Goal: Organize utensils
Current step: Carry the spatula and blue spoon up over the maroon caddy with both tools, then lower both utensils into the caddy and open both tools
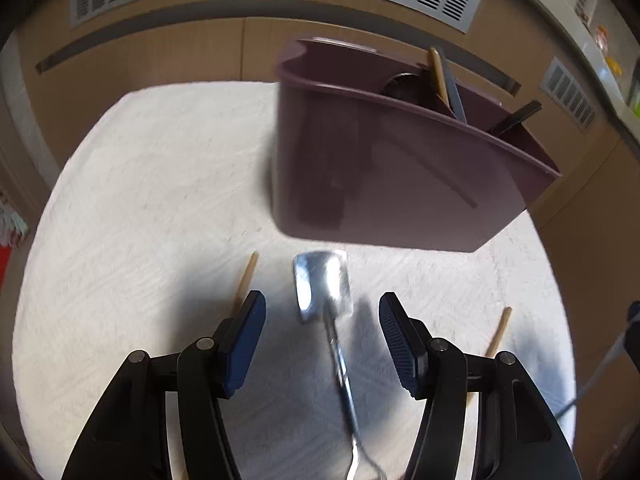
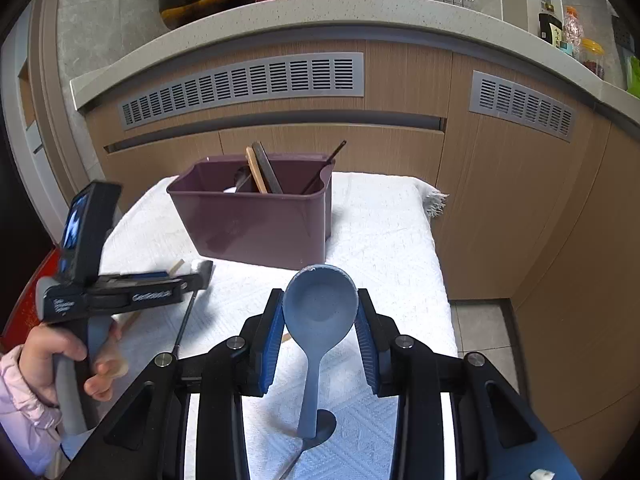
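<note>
Metal spatula [image 1: 324, 288] lies before the bin [image 1: 384, 176] on the cloth [image 1: 160, 200]

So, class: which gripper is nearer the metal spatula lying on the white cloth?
Left. The left gripper straddles the metal spatula, fingers open; the right gripper is apart, holding a blue spoon.

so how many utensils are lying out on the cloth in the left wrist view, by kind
metal spoon: 1
wooden sticks: 2
total: 3 on the cloth, not counting anything hidden under the fingers
</note>
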The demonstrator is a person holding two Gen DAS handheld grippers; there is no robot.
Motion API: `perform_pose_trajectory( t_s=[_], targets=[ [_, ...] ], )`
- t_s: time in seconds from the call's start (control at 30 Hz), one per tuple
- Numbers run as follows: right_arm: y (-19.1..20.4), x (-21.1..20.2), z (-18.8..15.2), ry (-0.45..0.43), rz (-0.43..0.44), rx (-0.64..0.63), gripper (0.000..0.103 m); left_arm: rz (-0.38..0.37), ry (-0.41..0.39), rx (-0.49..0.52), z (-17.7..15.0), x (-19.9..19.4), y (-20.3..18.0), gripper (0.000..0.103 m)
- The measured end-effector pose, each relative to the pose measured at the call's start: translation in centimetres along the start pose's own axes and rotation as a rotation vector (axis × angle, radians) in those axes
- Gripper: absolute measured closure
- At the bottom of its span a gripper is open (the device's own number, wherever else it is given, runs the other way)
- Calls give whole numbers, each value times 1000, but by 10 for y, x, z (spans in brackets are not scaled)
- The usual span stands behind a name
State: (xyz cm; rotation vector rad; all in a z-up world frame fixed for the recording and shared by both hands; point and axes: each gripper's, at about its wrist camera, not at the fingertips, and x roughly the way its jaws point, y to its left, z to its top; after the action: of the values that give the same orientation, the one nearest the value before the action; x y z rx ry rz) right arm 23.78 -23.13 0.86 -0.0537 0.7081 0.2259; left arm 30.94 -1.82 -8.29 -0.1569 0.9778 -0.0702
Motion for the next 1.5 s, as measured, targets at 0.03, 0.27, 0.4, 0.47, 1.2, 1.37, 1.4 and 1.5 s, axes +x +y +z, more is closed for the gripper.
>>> perform_pose_trajectory(
  t_s=[0.03,0.27,0.4,0.47,1.2,1.37,1.4,1.5],
  targets=[
    [0,0,-1,0,-4,-2,71,24,3,19,2,5,-6,43],
    [-3,-4,-5,-12,-32,-12,71,88,-27,101,4,19,-23,70],
    [-4,-6,-5,-14,-11,1,71,25,-80,84,-11,-11,-10,70],
    [-3,-8,-5,-17,12,4,71,-17,-132,76,-20,-39,-3,70],
    [38,-66,93,-300,-25,-163,71,-256,-698,128,85,-211,-20,70],
    [34,-65,145,-382,-8,-136,71,-218,-819,115,121,-209,-21,70],
    [33,-61,151,-385,3,-131,71,-207,-837,113,127,-203,-21,70],
    [30,-41,163,-366,24,-109,71,-180,-839,98,141,-185,-21,70]
  ],
)
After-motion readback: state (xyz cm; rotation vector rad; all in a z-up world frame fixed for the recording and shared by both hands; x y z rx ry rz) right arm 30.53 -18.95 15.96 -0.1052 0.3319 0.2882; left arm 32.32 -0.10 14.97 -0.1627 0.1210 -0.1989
